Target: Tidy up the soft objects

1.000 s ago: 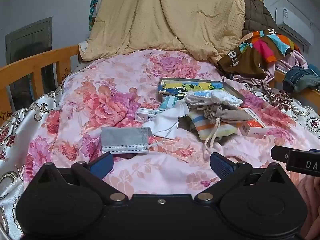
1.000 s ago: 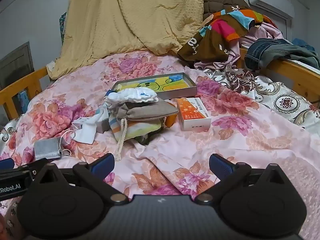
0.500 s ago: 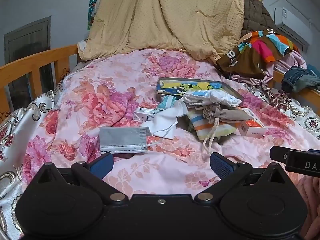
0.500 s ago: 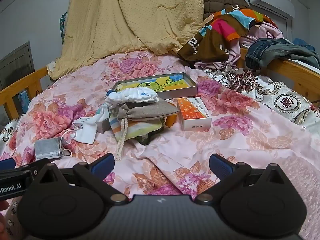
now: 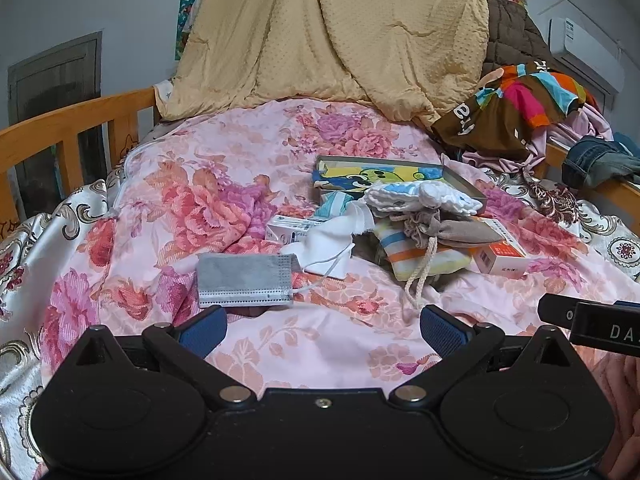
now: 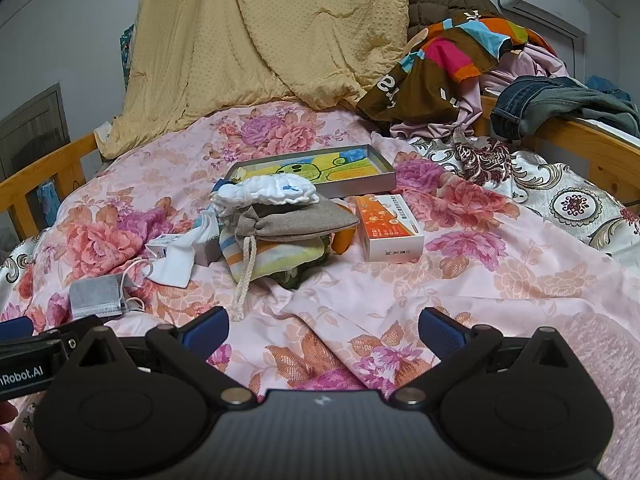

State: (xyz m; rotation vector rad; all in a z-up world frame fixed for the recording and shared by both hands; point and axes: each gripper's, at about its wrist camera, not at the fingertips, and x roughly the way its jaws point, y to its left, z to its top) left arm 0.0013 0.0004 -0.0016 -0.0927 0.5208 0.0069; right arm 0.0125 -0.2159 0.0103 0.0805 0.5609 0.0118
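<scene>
Left gripper point(image 5: 322, 330): jaws spread wide, nothing between them, held low over the floral bedspread point(image 5: 192, 208); right gripper point(image 6: 322, 330): likewise released and empty, over the same bedspread, nearer the right side of the bed.

Soft items lie in a loose cluster mid-bed. Grey face mask point(image 5: 244, 280): flat on the bedspread, just ahead of the left gripper's left finger, apart from the pile; its ear loop trails toward the white mask point(image 5: 326, 246), which lies crumpled just beside it and rests against a small white box point(image 5: 286, 230). Striped cloth point(image 6: 280, 258): at the bottom of the stack; grey drawstring pouch point(image 6: 296, 222) on top of it, its cord point(image 6: 246, 272) hanging down onto the bedspread; white-and-blue knitted item point(image 6: 266, 194) on top of the pouch.

Orange-and-white box point(image 6: 388, 228): just right of the stack, flat on the bedspread; shallow metal tray point(image 6: 352, 186) with a cartoon print behind the stack. Tan quilt point(image 6: 260, 40) heaped at the head of the bed; mixed clothing point(image 6: 452, 64) piled at the right rail.
</scene>
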